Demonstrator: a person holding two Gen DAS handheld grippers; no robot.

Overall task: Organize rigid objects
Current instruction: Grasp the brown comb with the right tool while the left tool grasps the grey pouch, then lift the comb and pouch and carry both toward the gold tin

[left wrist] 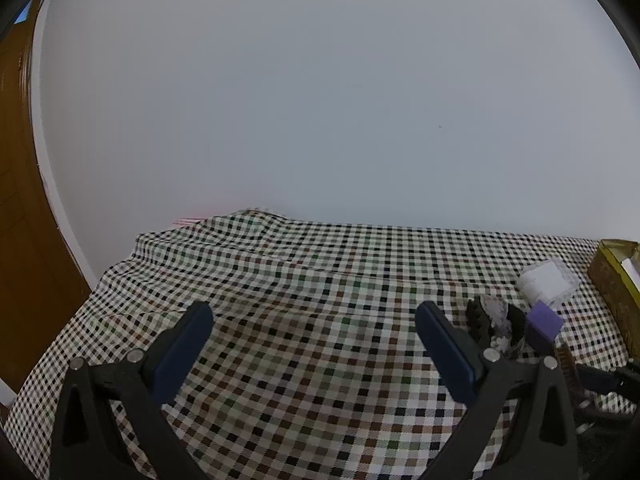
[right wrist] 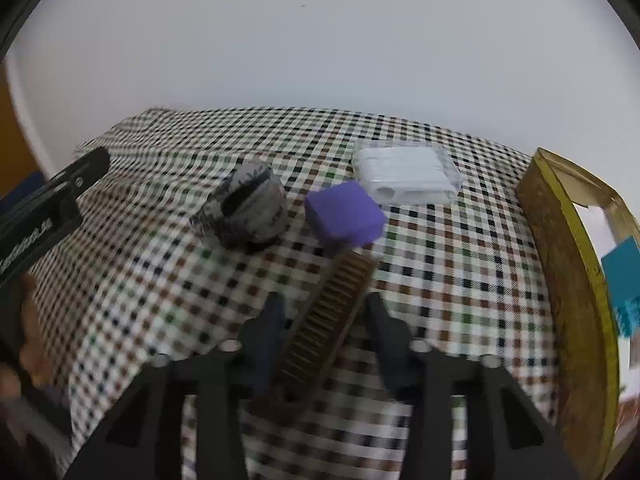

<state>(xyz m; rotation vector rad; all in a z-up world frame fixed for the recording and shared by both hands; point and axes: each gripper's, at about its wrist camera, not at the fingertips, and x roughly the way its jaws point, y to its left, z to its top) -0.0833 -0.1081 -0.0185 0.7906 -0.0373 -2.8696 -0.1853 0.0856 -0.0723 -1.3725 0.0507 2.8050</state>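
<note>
A brown comb (right wrist: 328, 320) lies on the checked tablecloth (right wrist: 440, 264) between the fingers of my right gripper (right wrist: 324, 304), which is open around it without clamping it. Beyond it sit a purple block (right wrist: 346, 214), a grey patterned hair claw (right wrist: 248, 208) and a clear case with white contents (right wrist: 404, 176). My left gripper (left wrist: 314, 316) is open and empty over the cloth. The hair claw (left wrist: 496, 320), purple block (left wrist: 544, 320) and clear case (left wrist: 548, 280) lie to its right.
A gold-rimmed box (right wrist: 560, 240) stands open at the right edge, with a blue card (right wrist: 624, 280) inside; it also shows in the left wrist view (left wrist: 612, 280). A white wall lies behind the table. A wooden door (left wrist: 20, 240) is at the left.
</note>
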